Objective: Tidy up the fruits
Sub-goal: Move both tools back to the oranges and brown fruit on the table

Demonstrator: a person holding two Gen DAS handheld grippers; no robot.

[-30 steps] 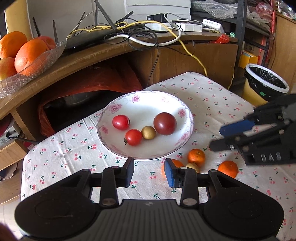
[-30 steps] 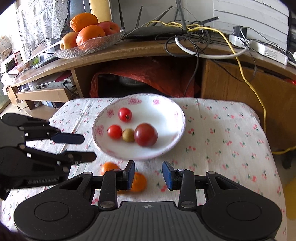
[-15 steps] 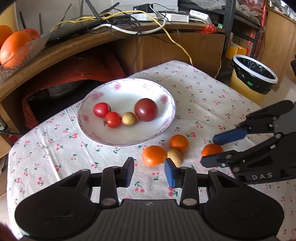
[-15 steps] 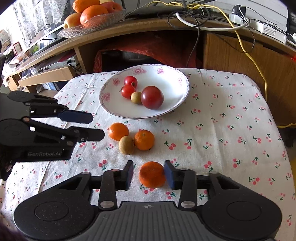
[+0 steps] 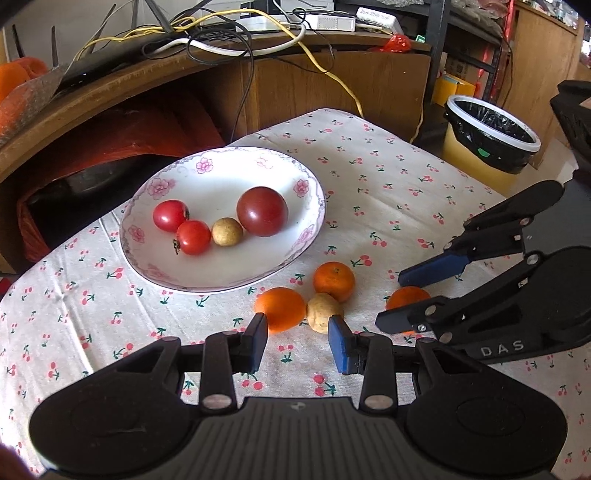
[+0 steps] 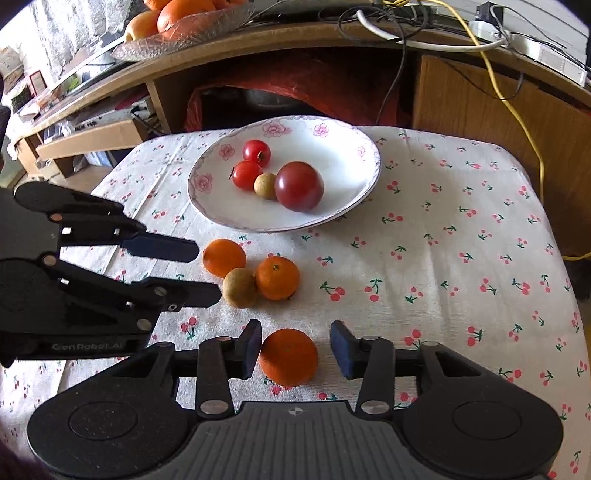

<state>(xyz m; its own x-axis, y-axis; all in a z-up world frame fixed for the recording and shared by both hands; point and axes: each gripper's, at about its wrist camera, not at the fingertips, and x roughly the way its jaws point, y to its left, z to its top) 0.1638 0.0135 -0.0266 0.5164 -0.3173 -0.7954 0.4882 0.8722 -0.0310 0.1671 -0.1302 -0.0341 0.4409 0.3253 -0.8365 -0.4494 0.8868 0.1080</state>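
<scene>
A white floral bowl [image 5: 291, 166] [image 6: 354, 144] on the cherry-print cloth holds two small red tomatoes [image 5: 170, 215], a big dark red tomato [image 5: 262, 211] [image 6: 299, 186] and a small brown fruit [image 5: 227, 231]. In front of it lie two tangerines [image 5: 280, 308] [image 5: 334, 281] and a brown fruit [image 5: 322, 311]. My left gripper [image 5: 298, 341] is open just short of them. A third tangerine [image 6: 289, 357] [image 5: 408, 298] sits between the open fingers of my right gripper [image 6: 294, 349], untouched on the right side.
A curved wooden desk [image 5: 110, 88] with cables stands behind the table. A glass dish of oranges [image 6: 181, 22] sits on it. A yellow bin with black liner [image 5: 487, 136] stands off the table's right side.
Both grippers pulled back and down from the bowl toward the loose fruit. The right gripper's fingers now straddle the lone tangerine; the left now faces the other tangerines.
</scene>
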